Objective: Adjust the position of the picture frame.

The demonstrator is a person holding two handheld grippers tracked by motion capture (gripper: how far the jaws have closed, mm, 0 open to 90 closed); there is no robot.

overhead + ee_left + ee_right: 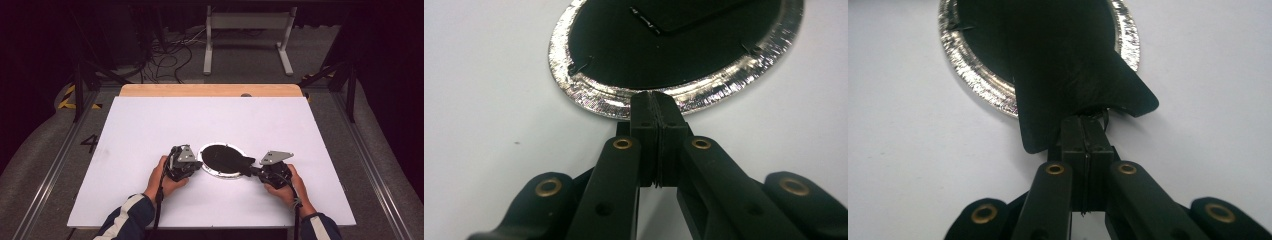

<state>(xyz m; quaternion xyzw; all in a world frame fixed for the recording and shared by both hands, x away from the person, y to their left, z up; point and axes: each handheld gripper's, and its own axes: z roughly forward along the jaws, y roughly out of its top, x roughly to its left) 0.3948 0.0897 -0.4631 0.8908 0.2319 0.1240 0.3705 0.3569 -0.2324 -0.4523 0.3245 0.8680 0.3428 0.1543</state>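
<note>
Crinkled silver foil rims the round pan (589, 97), which sits on the smooth white table (150, 125) between my two grippers. My left gripper (655, 102) is clamped shut on that ridged rim at its near edge. My right gripper (1087, 122) is closed on a matte black sheet (1068, 75), thin and flared, that lies across the pan and overhangs its edge.

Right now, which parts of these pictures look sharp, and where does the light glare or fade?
High view: the white table top is bright, the room behind almost black. Left gripper view: the foil rim glints in crisp focus, while the near left tool arms soften. Right gripper view: the black sheet swallows detail, held by the right tool.
</note>
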